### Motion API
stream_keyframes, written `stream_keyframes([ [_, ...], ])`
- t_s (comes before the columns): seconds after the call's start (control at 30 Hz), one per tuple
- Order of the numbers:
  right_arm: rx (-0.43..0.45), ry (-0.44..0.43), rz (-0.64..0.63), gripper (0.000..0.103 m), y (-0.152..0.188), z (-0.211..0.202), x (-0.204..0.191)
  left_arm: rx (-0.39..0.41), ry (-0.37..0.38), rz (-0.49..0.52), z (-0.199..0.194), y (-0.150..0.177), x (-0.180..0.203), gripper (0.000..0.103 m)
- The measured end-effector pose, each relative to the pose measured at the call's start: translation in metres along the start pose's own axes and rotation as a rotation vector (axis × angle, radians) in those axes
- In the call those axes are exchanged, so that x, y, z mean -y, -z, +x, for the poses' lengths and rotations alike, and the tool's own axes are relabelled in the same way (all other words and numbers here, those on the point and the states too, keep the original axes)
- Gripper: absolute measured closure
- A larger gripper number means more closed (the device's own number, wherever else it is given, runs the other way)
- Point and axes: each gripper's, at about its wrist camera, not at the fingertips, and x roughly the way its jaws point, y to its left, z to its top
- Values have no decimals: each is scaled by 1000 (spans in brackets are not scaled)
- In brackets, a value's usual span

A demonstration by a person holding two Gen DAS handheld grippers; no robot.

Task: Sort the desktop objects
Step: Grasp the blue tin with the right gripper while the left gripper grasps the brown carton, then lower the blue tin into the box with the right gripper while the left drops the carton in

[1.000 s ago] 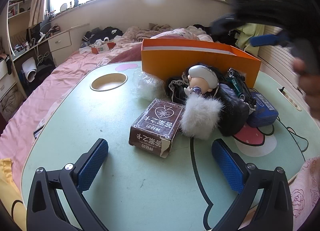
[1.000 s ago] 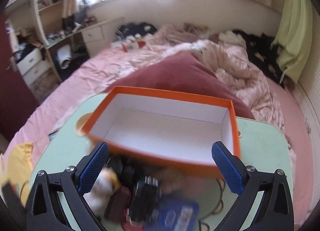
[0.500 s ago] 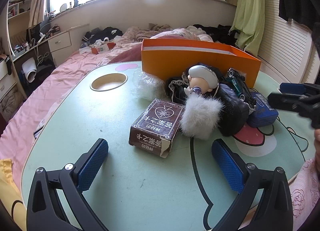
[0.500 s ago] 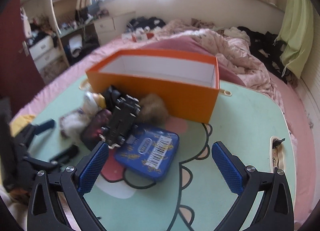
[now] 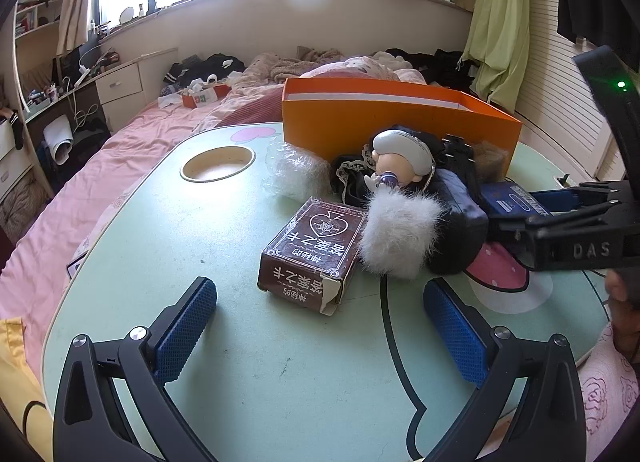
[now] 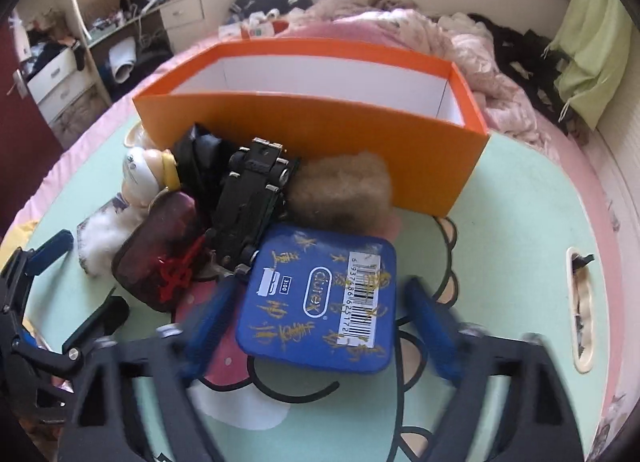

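our right hand-held gripper (image 6: 316, 330) is closing around the blue tin (image 6: 320, 294), its pads not yet pressing; we should centre it, squeeze on the flat sides, then lift clear of the toy car (image 6: 252, 198) leaning on it. the tin lies near the worktop's (image 5: 240, 342) right edge, before the orange box (image 6: 320, 134). our left hand-held gripper (image 5: 320, 326) hangs spread and empty over bare worktop by the near edge.

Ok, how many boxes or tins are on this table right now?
3: the orange box at the table's far side, open and looking empty; the blue tin between the right gripper's closing fingers; the brown card box ahead of the left gripper. Clutter may hide more.
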Motion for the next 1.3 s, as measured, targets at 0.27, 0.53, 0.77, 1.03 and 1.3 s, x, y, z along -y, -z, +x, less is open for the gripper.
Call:
stream_keyframes([
  [0.27, 71, -31, 72, 36, 20, -19, 9, -3, 62, -115, -9, -8, -35, 0],
  [0.53, 123, -73, 121, 36, 19, -31, 15, -37, 31, 118, -2, -34, -19, 8],
  [0.77, 141, -77, 133, 36, 20, -34, 19, -133, 129, 57, 11, -33, -24, 61],
  [1.03, 176, -64, 139, 36, 18, -43, 17, -36, 148, -61, -29, -24, -72, 61],
  [1.3, 293, -61, 133, 36, -17, -70, 16, 89, 138, -92, -48, -73, -68, 61],
])
